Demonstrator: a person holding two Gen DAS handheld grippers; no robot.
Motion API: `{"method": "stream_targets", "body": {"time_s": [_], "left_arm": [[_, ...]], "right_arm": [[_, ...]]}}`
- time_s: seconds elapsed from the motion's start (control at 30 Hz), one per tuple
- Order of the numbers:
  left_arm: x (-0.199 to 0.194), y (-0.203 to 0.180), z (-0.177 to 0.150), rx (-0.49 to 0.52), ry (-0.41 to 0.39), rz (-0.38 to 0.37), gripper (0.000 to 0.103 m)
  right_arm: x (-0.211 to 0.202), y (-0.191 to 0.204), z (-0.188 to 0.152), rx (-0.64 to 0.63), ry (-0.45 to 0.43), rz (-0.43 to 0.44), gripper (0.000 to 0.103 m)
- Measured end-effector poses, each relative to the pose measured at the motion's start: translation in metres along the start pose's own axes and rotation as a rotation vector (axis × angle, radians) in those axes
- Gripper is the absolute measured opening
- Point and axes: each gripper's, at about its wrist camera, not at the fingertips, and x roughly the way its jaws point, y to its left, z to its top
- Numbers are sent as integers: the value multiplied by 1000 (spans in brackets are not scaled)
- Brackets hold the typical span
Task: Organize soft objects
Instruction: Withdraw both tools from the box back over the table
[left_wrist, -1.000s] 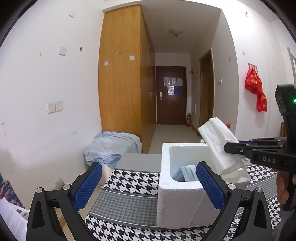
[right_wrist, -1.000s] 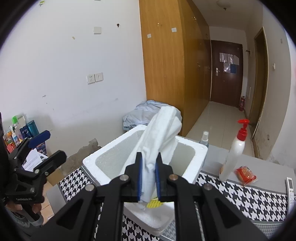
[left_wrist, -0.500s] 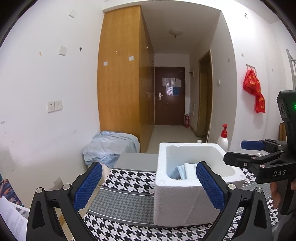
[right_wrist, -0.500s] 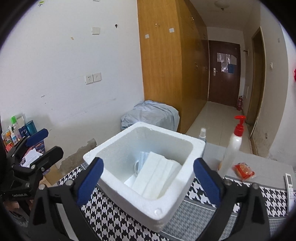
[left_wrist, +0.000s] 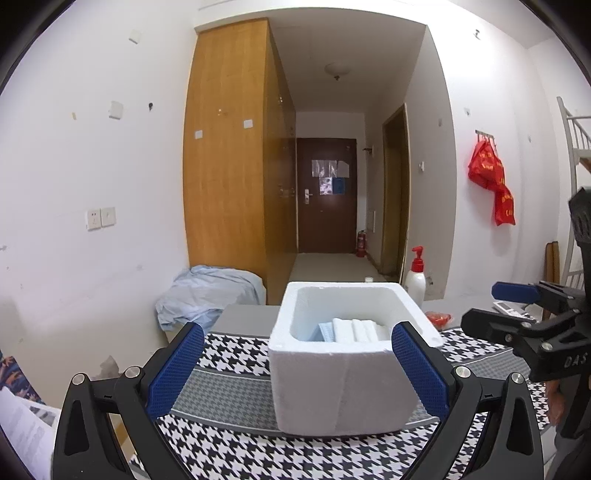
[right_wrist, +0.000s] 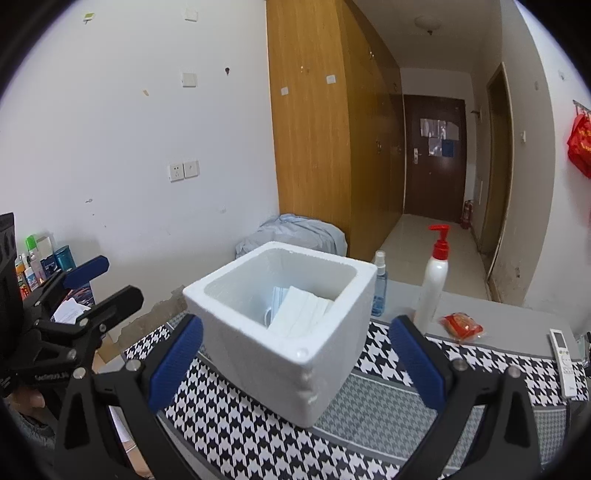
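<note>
In a white-walled room opening onto a corridor, a white foam box holding folded white cloths sits on a houndstooth table mat, both the left gripper and right gripper gaping empty, the right's jaws just opened.

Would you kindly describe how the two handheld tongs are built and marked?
Both the left tongs and right tongs have matte black angular frames, silver screws and textured blue fingers. White lettering marks the side of each body.
</note>
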Motion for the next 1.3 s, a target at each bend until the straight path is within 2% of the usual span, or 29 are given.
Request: {"method": "stream_targets", "body": {"time_s": [0.2,0.37,0.5,0.57,0.9,1.0,1.17,1.3], "left_arm": [[-18,-14,-6,26,-43,20,102],[-29,-21,-15,19,-59,-5,102],[-34,-22,-24,9,-63,-9,102],[-35,-25,-30,15,-57,-26,102],[-45,-31,-58,-9,-71,-43,102],[-48,-33,-66,-23,-87,-44,102],[-52,-38,-73,-7,-97,-21,102],[-55,-39,-76,-13,-94,-42,102]], "right_arm": [[-25,1,-19,5,-51,-40,102],[-42,0,-33,34,-91,-26,102],[-53,6,-48,1,-123,-68,102],[-61,4,-56,24,-159,-86,102],[-63,3,-92,52,-125,-106,102],[-70,5,-99,44,-147,-97,102],[-74,7,-108,31,-151,-130,102],[-74,6,-116,44,-143,-134,102]]}}
